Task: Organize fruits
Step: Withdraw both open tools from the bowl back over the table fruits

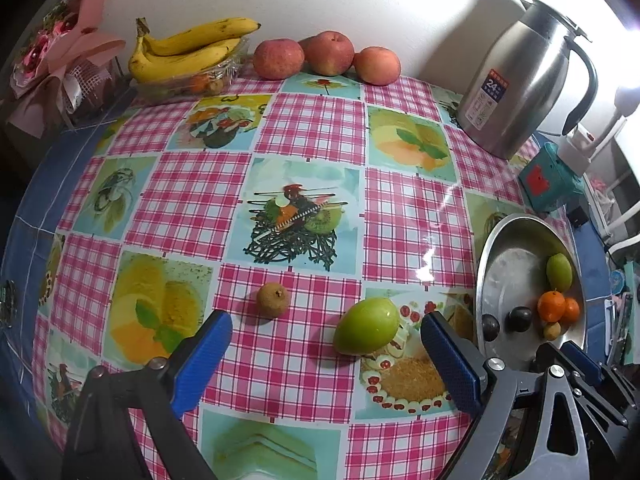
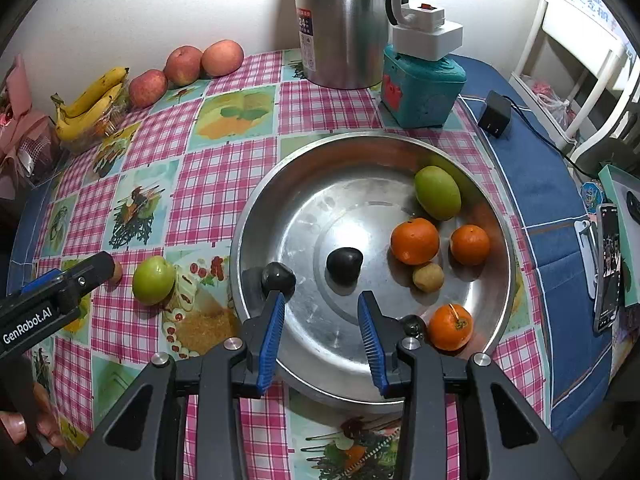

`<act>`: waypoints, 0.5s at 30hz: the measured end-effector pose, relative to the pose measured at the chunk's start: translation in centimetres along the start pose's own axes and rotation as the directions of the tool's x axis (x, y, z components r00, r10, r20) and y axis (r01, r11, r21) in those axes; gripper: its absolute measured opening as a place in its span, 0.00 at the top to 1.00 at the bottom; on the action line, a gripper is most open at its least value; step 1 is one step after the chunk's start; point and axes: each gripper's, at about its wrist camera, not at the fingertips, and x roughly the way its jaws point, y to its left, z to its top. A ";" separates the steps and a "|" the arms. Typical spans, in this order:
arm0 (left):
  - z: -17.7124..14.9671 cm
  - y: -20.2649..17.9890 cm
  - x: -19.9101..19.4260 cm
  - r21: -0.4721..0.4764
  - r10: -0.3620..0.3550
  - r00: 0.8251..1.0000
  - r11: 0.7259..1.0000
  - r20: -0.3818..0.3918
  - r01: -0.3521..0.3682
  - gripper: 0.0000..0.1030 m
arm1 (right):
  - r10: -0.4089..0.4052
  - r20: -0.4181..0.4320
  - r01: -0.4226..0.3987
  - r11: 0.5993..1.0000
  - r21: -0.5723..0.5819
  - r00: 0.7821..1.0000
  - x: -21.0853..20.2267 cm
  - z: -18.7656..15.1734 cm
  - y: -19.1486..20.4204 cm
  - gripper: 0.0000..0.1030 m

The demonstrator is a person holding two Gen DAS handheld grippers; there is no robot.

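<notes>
A green fruit (image 1: pixel 366 326) lies on the checked tablecloth between the fingers of my left gripper (image 1: pixel 326 318), nearer the right finger. The jaws stand wide open and touch nothing. A small brown fruit (image 1: pixel 273 299) sits just beyond the left fingertip. My right gripper (image 2: pixel 321 298) hovers over the near rim of the steel bowl (image 2: pixel 320 184), its jaws narrowly open with nothing between them. Two dark fruits (image 2: pixel 344 264) lie just past its tips. The bowl also holds a green fruit (image 2: pixel 437 192), three oranges (image 2: pixel 414 240) and a small brown fruit (image 2: pixel 428 276).
Along the back wall stand bananas (image 1: pixel 188 46) on a clear container, three apples (image 1: pixel 328 52) and a steel kettle (image 1: pixel 520 80). A teal box (image 1: pixel 548 184) sits behind the bowl. A pink bouquet (image 1: pixel 60 48) is at the far left and a phone (image 2: pixel 608 264) at the right edge.
</notes>
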 end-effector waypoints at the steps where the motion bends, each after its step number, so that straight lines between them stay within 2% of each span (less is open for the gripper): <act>1: 0.0 0.0 0.0 0.000 0.000 1.000 1.000 -0.001 0.000 0.06 | -0.001 0.000 0.001 1.000 0.003 1.000 0.0 0.0 -0.1 0.62; 10: -0.1 -0.1 0.2 0.007 0.002 1.000 1.000 -0.006 -0.002 0.05 | 0.000 -0.004 0.000 1.000 0.004 1.000 0.2 0.1 0.0 0.62; 13: -0.2 -0.1 0.3 0.011 -0.001 1.000 1.000 -0.005 0.001 0.00 | -0.003 -0.007 0.003 1.000 0.004 1.000 0.4 0.1 0.1 0.62; 15: -0.3 -0.1 0.4 0.022 0.008 1.000 1.000 0.002 -0.008 0.00 | -0.013 0.000 0.013 1.000 0.005 1.000 0.5 0.1 0.1 0.43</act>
